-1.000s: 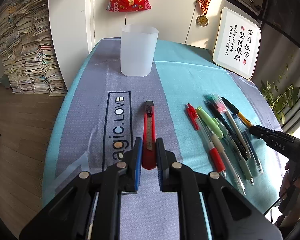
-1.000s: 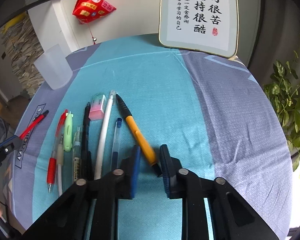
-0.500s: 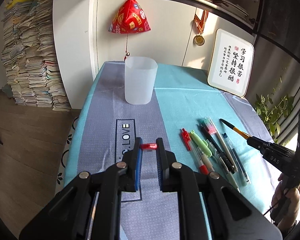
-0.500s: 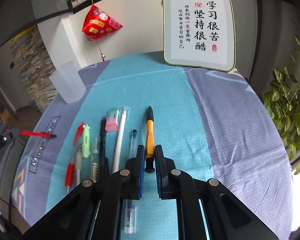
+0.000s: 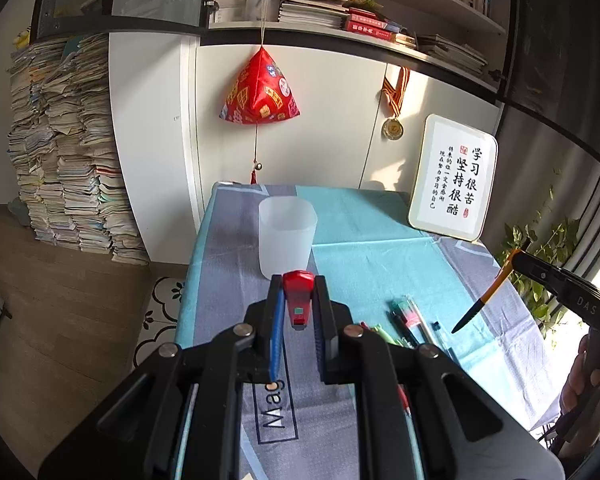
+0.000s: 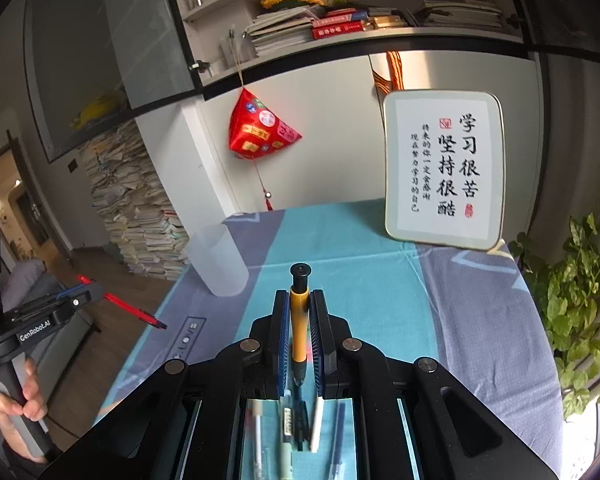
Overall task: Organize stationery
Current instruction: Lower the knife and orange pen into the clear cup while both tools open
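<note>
I now have both picks lifted off the counter (image 5: 380, 240), left fingers (image 5: 277, 320) clamping the cutter (image 5: 298, 300), right fingers (image 6: 283, 332) the pen (image 6: 299, 320), ready for the cup (image 5: 287, 236).

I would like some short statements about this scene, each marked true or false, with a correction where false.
1. The left gripper holds a red utility knife. True.
2. The right gripper is empty. False: its fingers clamp an orange pen.
3. The translucent cup already contains pens. False: it looks empty.
4. Several pens lie on the tablecloth. True.
</note>
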Demonstrator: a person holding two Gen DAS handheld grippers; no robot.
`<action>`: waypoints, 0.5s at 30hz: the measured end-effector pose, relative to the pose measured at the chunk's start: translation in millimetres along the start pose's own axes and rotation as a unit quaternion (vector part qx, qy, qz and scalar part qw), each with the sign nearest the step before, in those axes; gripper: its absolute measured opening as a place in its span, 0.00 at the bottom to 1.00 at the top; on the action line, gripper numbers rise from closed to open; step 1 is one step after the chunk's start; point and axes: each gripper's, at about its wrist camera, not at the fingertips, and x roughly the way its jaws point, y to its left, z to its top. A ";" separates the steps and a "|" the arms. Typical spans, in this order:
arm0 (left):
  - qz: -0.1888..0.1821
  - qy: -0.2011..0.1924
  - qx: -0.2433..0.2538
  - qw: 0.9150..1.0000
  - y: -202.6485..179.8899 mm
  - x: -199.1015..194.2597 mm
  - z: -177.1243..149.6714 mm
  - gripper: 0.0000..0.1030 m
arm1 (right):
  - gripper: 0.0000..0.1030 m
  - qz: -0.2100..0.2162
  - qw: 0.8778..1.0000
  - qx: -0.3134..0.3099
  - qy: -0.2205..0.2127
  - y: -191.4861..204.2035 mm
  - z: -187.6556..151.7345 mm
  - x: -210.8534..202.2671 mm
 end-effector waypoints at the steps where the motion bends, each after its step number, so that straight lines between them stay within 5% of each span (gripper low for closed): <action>1: 0.006 -0.005 -0.001 1.000 2.1 -0.2 6.1 0.11 | 0.11 0.006 1.000 -0.003 -0.003 4.1 6.5 2.5; 10: 0.005 -0.032 -0.014 0.999 14.5 27.4 70.6 0.11 | 0.11 0.053 0.997 -0.037 -0.038 54.2 66.8 27.9; 15: 0.019 0.004 -0.012 1.000 17.1 75.3 85.0 0.11 | 0.11 0.069 0.996 -0.039 -0.051 77.3 92.8 58.0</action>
